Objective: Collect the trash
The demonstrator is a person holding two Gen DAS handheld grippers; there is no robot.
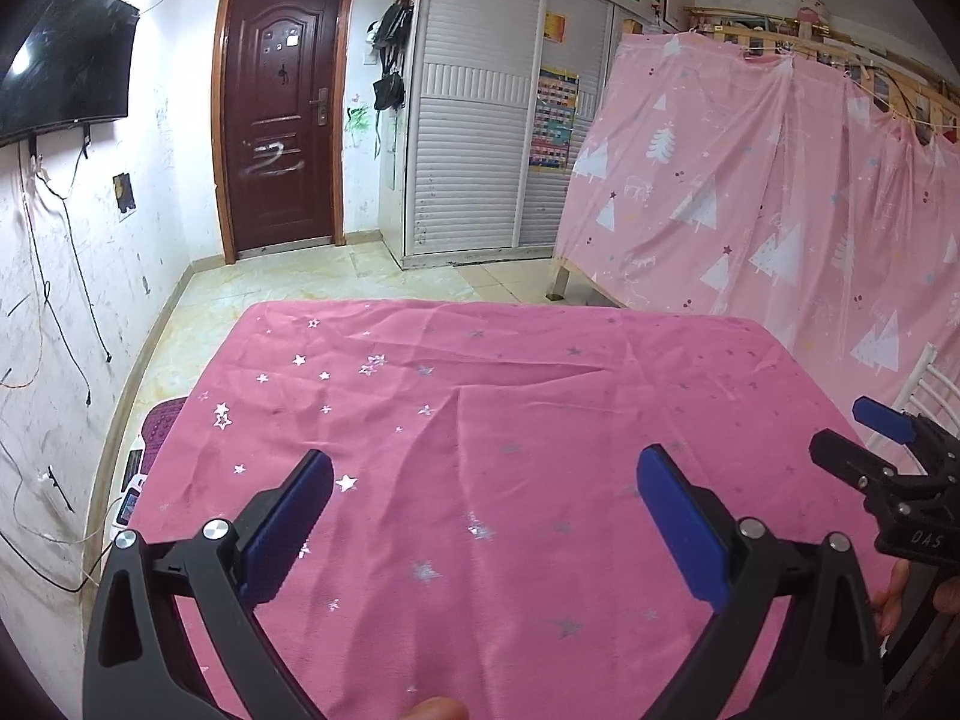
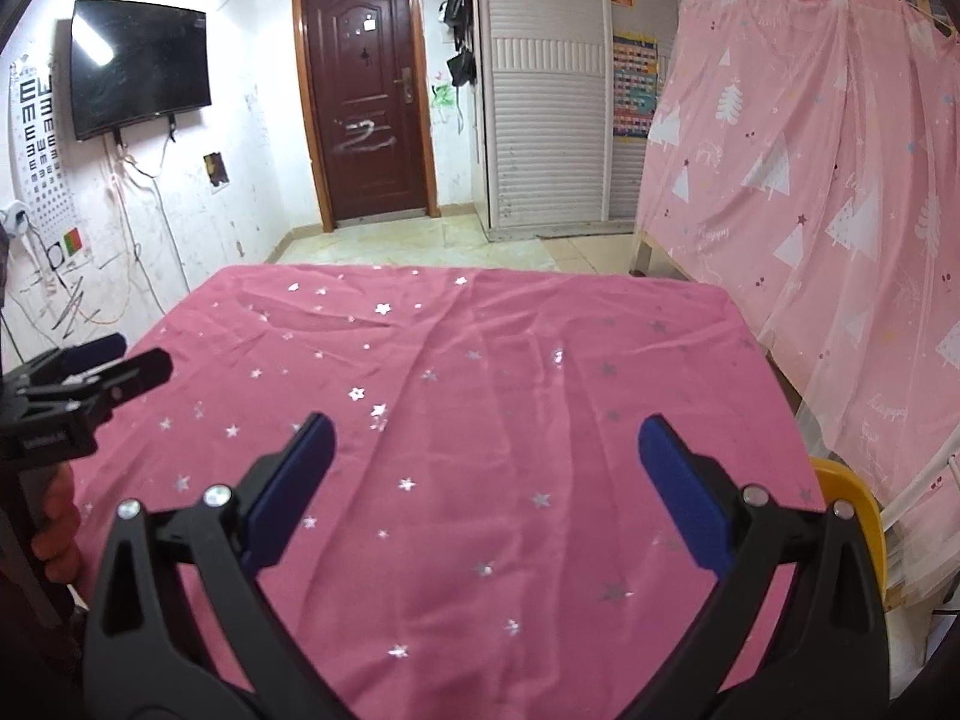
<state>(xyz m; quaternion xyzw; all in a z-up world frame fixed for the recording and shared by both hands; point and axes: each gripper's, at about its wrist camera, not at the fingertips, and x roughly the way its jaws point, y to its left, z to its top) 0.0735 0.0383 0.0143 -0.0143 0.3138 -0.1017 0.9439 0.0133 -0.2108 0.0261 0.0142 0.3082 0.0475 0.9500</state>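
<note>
- The left gripper (image 1: 486,468) is held over a table covered with a pink cloth (image 1: 480,396) that has little silver stars on it.
- Its two blue pads (image 1: 678,528) are far apart, so it is wide open, and nothing is between them.
- The right gripper (image 2: 486,444) is held over the same pink cloth (image 2: 480,360), next to the left one.
- Its blue pads (image 2: 684,492) are far apart too, so it is wide open and holds nothing.
- From the left camera, the right gripper shows at the right edge, and a hand (image 1: 894,594) holds it from below.
- From the right camera, the left gripper shows at the left edge, and a hand (image 2: 57,522) holds its handle.
- No trash shows on the cloth in either picture, so where the trash is cannot be told.
- A brown door (image 2: 366,96) stands shut at the far end of the room.
- A black TV (image 2: 141,66) hangs on the white wall, left of the door.
- An eye chart (image 2: 36,138) hangs left of the TV.
- A white closet (image 2: 546,102) stands right of the door.
- A pink curtain (image 2: 810,180) with white trees hangs on the right side of the table.
- A yellow chair (image 2: 858,510) peeks out by the table's right near corner.
</note>
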